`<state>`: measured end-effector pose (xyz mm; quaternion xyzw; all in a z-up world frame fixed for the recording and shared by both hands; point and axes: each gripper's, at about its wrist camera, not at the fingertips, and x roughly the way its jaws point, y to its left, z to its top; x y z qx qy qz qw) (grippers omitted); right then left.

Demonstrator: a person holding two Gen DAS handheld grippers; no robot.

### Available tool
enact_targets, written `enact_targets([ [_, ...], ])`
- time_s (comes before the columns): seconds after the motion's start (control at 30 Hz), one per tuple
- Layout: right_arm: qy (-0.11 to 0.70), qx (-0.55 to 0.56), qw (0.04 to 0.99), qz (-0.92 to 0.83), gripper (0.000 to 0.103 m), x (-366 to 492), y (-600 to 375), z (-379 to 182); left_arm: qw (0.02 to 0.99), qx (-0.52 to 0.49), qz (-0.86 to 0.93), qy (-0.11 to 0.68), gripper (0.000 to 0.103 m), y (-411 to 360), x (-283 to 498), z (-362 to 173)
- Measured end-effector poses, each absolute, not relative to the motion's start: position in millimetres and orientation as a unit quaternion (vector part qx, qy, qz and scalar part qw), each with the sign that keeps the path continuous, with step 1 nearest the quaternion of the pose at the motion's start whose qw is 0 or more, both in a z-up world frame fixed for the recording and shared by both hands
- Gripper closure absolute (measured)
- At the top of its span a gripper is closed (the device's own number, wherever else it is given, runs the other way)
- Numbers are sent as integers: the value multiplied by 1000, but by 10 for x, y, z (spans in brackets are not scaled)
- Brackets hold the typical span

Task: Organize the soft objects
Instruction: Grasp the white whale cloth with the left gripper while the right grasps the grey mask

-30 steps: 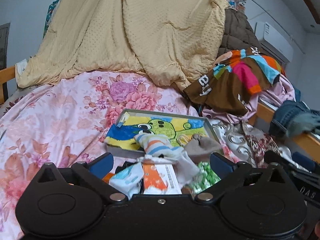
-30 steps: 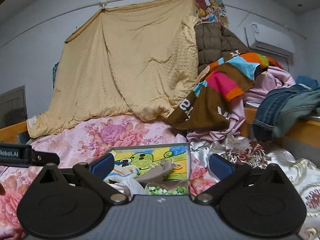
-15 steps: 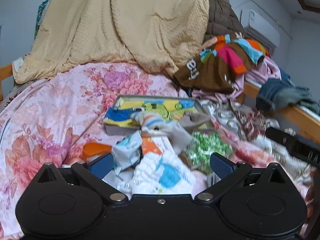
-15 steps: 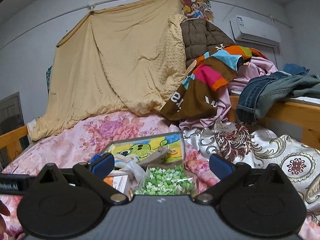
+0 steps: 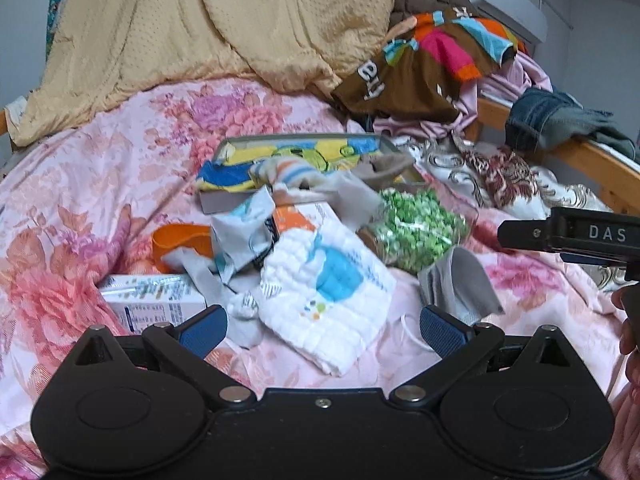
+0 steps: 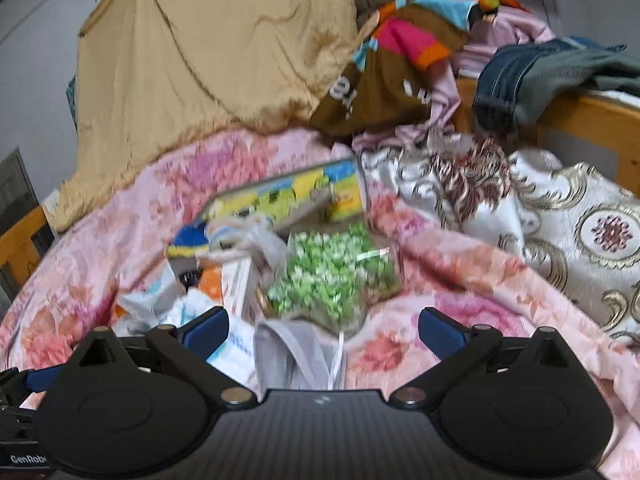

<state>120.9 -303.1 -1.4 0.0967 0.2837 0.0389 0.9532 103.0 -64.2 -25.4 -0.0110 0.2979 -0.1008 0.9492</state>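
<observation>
your left gripper (image 5: 323, 326) hangs with jaws apart over the white cloth (image 5: 328, 300) mid-bed (image 5: 80, 184); your right gripper (image 6: 323, 326), jaws apart too, sits above the grey mask (image 6: 296, 360) beside the green bag (image 6: 332, 276).

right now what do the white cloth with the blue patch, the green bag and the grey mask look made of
White cloth: looks like soft quilted cotton gauze, matte, with a waffled surface and a thick folded edge.
Green bag: seemingly clear glossy plastic, glinting, over small green pieces.
Grey mask: probably thin matte fabric, pleated, with a white ear loop.
</observation>
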Motion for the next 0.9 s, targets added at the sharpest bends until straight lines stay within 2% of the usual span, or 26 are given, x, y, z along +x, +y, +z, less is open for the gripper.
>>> enact_targets([
  [0.47, 377, 82, 921, 54, 0, 1493, -2898, -247, 935, 37, -126, 331, 1, -625, 1325, -502],
  [0.9, 408, 81, 908, 40, 1, 1674, -2883, -382, 921, 121, -195, 314, 1, -827, 1570, -640],
])
